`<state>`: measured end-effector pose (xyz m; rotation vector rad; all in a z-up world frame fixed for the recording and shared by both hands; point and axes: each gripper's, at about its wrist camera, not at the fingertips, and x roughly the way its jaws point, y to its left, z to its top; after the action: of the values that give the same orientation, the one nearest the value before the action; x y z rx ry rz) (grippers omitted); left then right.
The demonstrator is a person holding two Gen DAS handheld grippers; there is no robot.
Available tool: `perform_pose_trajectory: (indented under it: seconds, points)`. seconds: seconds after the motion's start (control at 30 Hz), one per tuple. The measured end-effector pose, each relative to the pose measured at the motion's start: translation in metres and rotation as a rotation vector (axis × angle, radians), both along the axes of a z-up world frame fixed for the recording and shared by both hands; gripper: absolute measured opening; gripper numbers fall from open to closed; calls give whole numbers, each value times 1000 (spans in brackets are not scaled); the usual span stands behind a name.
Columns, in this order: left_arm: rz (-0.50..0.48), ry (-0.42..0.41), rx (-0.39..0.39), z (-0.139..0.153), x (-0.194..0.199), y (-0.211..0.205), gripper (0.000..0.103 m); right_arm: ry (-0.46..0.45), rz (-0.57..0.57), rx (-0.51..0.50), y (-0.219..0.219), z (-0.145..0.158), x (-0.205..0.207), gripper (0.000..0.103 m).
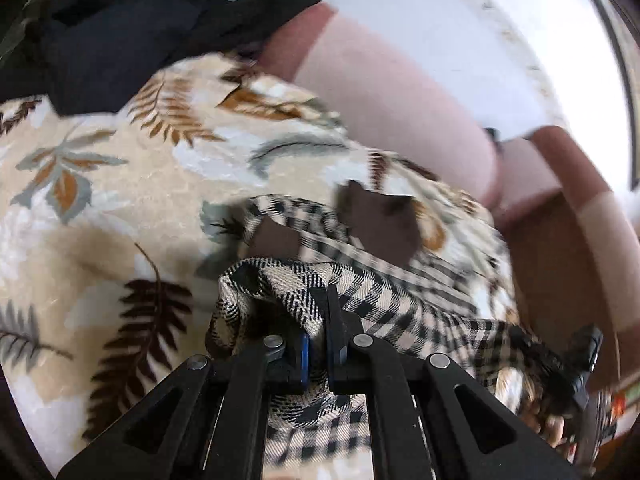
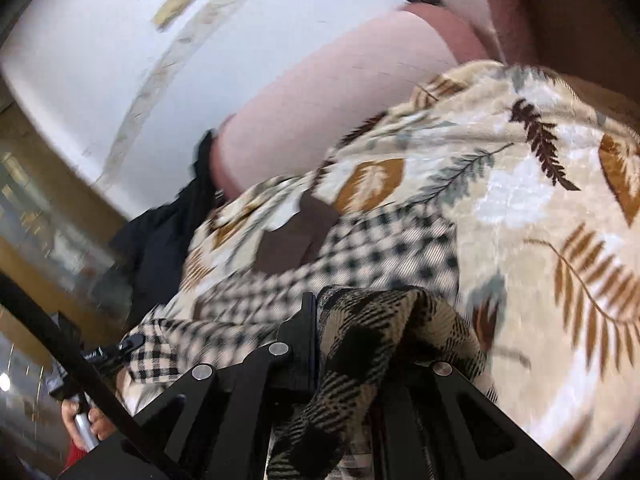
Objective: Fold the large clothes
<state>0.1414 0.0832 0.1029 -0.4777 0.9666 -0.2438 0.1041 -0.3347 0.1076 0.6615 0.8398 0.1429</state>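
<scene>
A beige and black plaid garment (image 1: 372, 280) with brown patches hangs stretched between both grippers above a leaf-print blanket (image 1: 100, 184). My left gripper (image 1: 322, 300) is shut on a bunched edge of the plaid cloth. My right gripper (image 2: 320, 308) is shut on another bunch of the same garment (image 2: 384, 248), which drapes over its right finger and hides it. The right gripper also shows at the right edge of the left wrist view (image 1: 584, 360). The left gripper shows at the lower left of the right wrist view (image 2: 120, 350).
The blanket (image 2: 540, 208) covers a sofa with pink cushions (image 1: 392, 92). A dark garment (image 1: 120, 28) lies heaped at the blanket's far end, also in the right wrist view (image 2: 160, 240). A white wall (image 2: 120, 40) stands behind.
</scene>
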Motion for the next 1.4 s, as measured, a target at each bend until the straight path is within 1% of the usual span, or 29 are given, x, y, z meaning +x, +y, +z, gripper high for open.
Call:
perform_pose_trajectory:
  seconds: [0.03,0.13,0.23,0.37,0.47,0.5,0.53,0.57,0.6,0.63,0.67,0.7,0.73,0.77,0.8,0.83,0.87,1.0,1.03,1.13,1.2,1.23,1.4]
  points:
    - [9,15,-4,-8,7,0,5,23,-18,13,-4,-13,9,6]
    - [8,18,5,-19,20,2,5,43,-46,51,-15,-32,20,6]
    - [-3,13,-1,-21,23,4,6,52,-57,83,-26,-38,31,6]
    - [6,28,-74,-27,39,11,6,42,-54,98,-29,-38,43,8]
    - [22,35,-120,-26,52,14,6,51,-69,116,-32,-43,54,8]
    - [27,38,-141,-27,58,15,6,52,-75,126,-34,-46,57,10]
    - [32,41,-163,-27,63,15,6,56,-86,140,-36,-49,62,13]
    - [38,48,-202,-30,70,17,7,57,-95,153,-39,-52,65,16]
    - [44,55,-229,-31,73,18,10,54,-109,174,-42,-55,68,19]
    - [57,66,-279,-34,78,20,13,48,-127,199,-48,-58,71,29]
    - [75,76,-339,-38,83,24,22,38,-150,209,-52,-59,72,50]
    - [98,87,-399,-44,87,28,30,19,-179,215,-58,-59,72,61]
    - [121,97,-445,-48,90,31,34,-5,-216,227,-65,-58,71,72]
    - [146,107,-485,-53,93,34,37,-15,-233,247,-71,-58,72,73]
    - [164,115,-515,-57,97,37,37,-21,-242,269,-77,-59,73,73]
    - [175,121,-535,-60,101,38,38,-26,-253,282,-83,-60,75,73]
    - [185,125,-546,-63,104,40,38,-30,-263,275,-86,-58,75,73]
    - [226,121,-574,-67,113,46,47,-42,-267,216,-90,-48,77,73]
    - [236,117,-570,-67,113,47,48,-46,-262,199,-89,-44,77,73]
    - [243,100,-524,-60,115,48,50,-55,-234,144,-78,-34,78,73]
    - [247,94,-487,-54,113,49,58,-51,-216,100,-71,-29,80,73]
    - [250,88,-466,-50,111,50,59,-47,-208,81,-67,-27,80,73]
    - [231,56,-312,-32,92,53,62,-27,-189,6,-57,-23,72,73]
